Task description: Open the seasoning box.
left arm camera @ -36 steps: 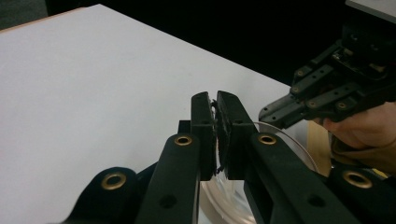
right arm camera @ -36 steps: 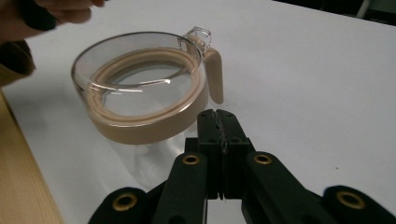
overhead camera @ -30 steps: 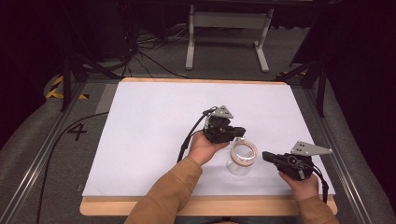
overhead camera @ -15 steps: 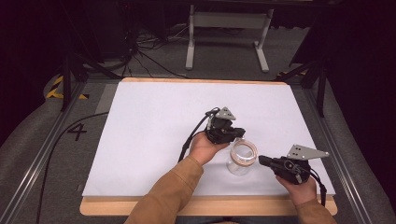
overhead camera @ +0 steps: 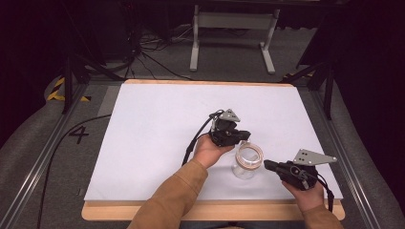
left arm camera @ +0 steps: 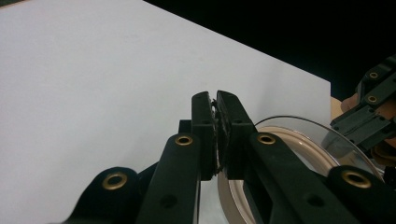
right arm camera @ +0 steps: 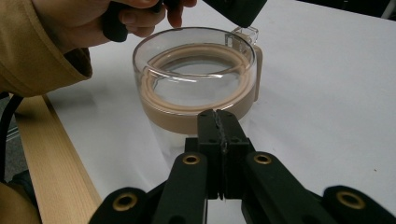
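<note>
A clear jar (overhead camera: 248, 160) with a tan band under its rim stands open on the white sheet (overhead camera: 157, 133), near the front right. My left gripper (overhead camera: 244, 135) is shut, with nothing visible between its jaws, and its tip hangs at the jar's far rim. In the left gripper view the pressed fingertips (left arm camera: 205, 116) sit just left of the jar's rim (left arm camera: 299, 140). My right gripper (overhead camera: 267, 165) is also shut and points at the jar from its right, a short gap away. In the right gripper view its jaws (right arm camera: 218, 123) face the jar (right arm camera: 196, 88), whose clear tab (right arm camera: 243, 33) lies under the left gripper's tip.
The table's wooden front edge (overhead camera: 191, 212) runs just below the sheet. A black cable (overhead camera: 193, 140) trails from the left gripper. A person's tan sleeve (overhead camera: 167, 200) comes in at the bottom. A metal stand (overhead camera: 231, 21) is on the floor behind the table.
The right gripper has drifted slightly lower and toward the jar. The left gripper and the jar have stayed in place.
</note>
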`<state>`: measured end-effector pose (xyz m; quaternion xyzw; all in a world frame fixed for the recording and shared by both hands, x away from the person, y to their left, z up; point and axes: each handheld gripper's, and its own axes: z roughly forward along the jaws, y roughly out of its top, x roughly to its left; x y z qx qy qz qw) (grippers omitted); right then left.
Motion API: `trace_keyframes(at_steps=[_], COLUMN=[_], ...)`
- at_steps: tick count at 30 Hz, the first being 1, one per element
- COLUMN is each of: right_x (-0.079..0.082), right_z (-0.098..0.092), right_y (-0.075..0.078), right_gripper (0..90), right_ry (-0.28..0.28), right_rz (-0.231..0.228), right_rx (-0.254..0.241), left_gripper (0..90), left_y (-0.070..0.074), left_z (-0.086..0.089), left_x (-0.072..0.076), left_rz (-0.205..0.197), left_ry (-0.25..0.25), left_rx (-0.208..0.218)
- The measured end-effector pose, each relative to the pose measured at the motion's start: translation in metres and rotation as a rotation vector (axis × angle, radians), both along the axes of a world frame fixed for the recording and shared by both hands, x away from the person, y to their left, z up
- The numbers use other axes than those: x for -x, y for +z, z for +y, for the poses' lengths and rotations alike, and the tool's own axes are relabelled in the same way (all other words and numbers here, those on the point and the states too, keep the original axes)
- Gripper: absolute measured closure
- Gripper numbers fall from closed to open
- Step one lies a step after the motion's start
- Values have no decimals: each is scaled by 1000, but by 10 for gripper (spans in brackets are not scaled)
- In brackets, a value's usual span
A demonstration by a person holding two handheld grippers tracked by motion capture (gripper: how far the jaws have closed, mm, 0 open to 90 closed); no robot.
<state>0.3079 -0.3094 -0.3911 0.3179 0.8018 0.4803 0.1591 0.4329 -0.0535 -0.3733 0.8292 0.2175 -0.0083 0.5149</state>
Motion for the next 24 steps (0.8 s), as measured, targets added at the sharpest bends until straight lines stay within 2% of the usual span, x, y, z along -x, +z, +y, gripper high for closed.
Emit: trace_keyframes(at_steps=[11, 24], right_x=[1, 2], right_z=[3, 5], right_y=[-2, -3], right_gripper=[892, 893], right_ry=[4, 9], right_rz=[3, 9], right_rx=[27, 28], left_gripper=[864, 864], left_y=[0, 0], left_z=[0, 0], left_x=[-1, -2], left_rz=[15, 25], left_ry=[3, 4], left_rx=[5, 6])
